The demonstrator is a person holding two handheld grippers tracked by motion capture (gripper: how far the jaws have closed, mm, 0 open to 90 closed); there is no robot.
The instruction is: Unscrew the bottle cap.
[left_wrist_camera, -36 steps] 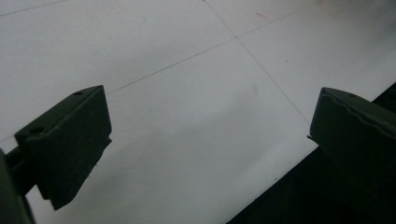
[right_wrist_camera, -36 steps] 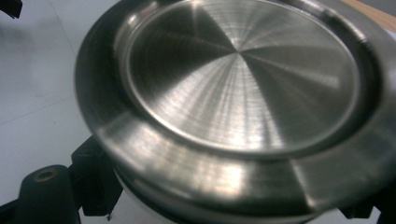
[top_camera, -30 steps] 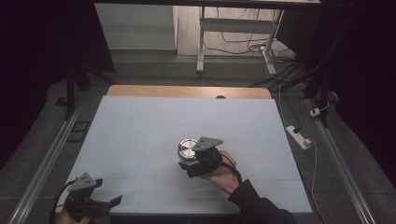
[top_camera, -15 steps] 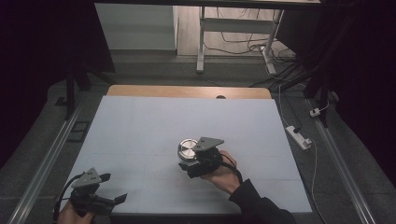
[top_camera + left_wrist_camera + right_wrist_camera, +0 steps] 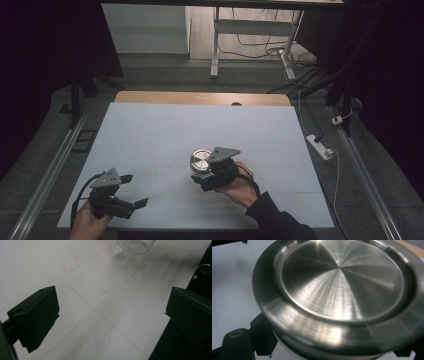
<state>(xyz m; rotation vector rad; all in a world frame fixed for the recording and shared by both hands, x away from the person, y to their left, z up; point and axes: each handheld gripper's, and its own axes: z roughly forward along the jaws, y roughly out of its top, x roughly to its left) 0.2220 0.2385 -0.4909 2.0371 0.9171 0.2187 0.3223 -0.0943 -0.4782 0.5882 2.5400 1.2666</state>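
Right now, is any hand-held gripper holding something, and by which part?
The right hand-held gripper grips the round metal container by its side wall, just under the lid rim. The left hand-held gripper is open and holds nothing.

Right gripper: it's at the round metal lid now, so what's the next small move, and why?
Probably lift a little, straight up. The right gripper has its fingers around the body under the metal lid, which appears seated and level. The left gripper is open and well apart near the table edge, too far to help.
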